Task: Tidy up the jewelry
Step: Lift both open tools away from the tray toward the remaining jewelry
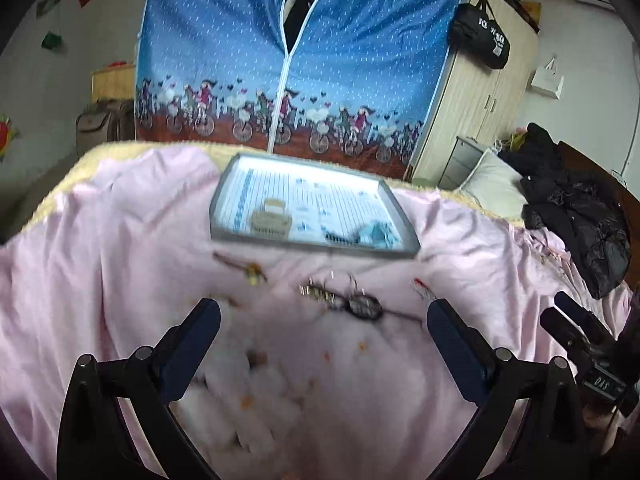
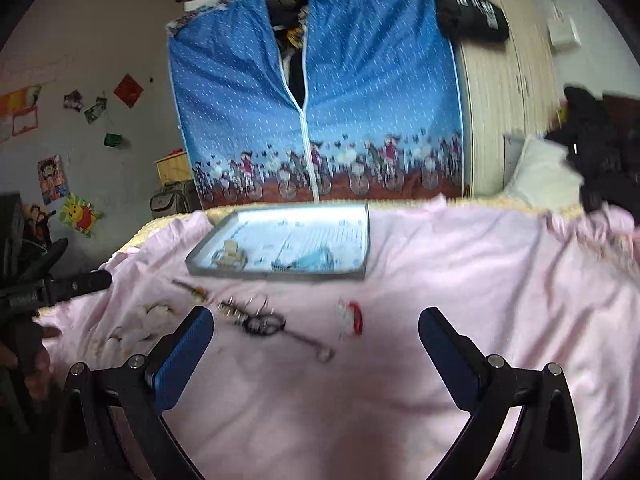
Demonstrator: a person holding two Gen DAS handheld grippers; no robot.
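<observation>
Left wrist view is showing a bed covered by a pink sheet (image 1: 100, 240), with a shallow grey tray (image 1: 224, 236) lying flat toward the far edge; the left gripper (image 1: 324, 316) is hovering above the sheet with its jaws spread wide and holding nothing; the right gripper (image 2: 316, 320) is doing the same in the right wrist view, jaws released and empty.

Some sorting is appearing to be done already; a beige clip (image 1: 272, 220) is sitting in the left part of the tray, and a pale blue piece (image 1: 376, 234) with a dark chain beside it is sitting in the right part.

More is waiting on the sheet, just in front of the tray; a gold pin (image 1: 248, 270) is lying to the left; a cluster of gold beads, hoops and a dark oval pendant on a chain (image 1: 352, 302) is lying in the middle, between the left jaws as that camera sees it; a red and white piece (image 2: 352, 316) is lying to the right, apart from the rest; blur is hiding the finer detail of each.

By this judgement the task is roughly partway; two or three items are in the tray and at least three are remaining outside it; neither gripper is touching any of them.
</observation>
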